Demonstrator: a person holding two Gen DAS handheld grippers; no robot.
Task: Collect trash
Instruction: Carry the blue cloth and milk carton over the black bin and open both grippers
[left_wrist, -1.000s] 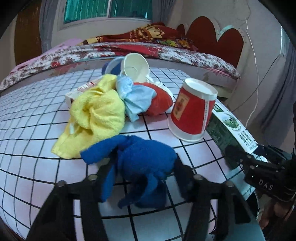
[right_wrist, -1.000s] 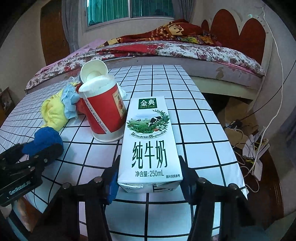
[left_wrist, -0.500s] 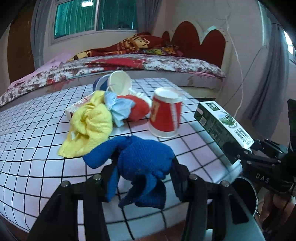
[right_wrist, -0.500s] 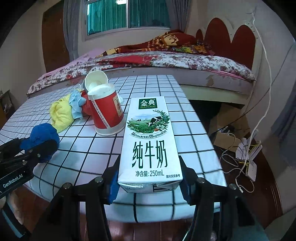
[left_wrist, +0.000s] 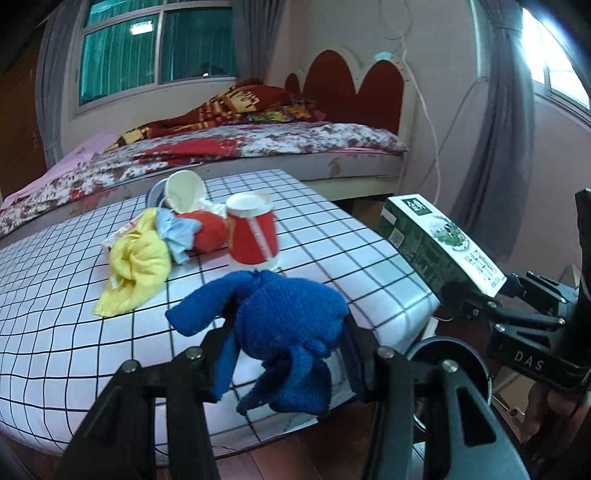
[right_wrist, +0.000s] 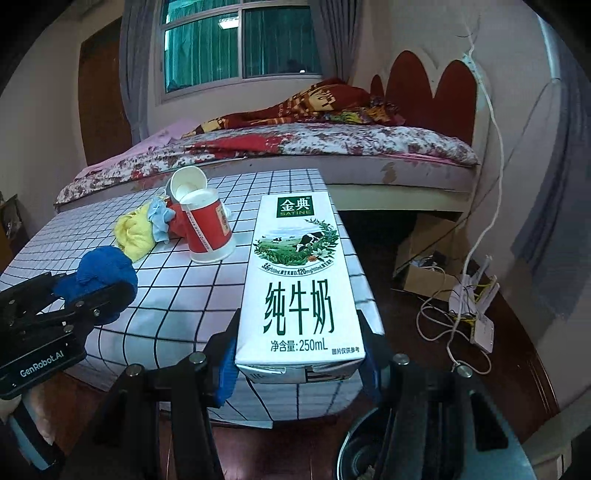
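1. Blue knitted cloth (left_wrist: 284, 325) sits clamped in my left tool (left_wrist: 286, 354), and it has come up off the bench (left_wrist: 55, 332) since a second ago; it now hangs over the near edge.
2. My right tool (right_wrist: 297, 354) grips the milk carton (right_wrist: 299, 291), which has likewise lifted clear of the bench, past its corner.
3. I judge both pieces picked and ready to be carried to a bin.
4. A dark round container (left_wrist: 448, 363) shows at 5 o'clock in the left view, below the bench; its contents I cannot make out.
5. At 11 o'clock an upturned red paper cup (left_wrist: 253, 236) stands on the bench, with a second cup (left_wrist: 184, 192) tipped behind, apparently empty.
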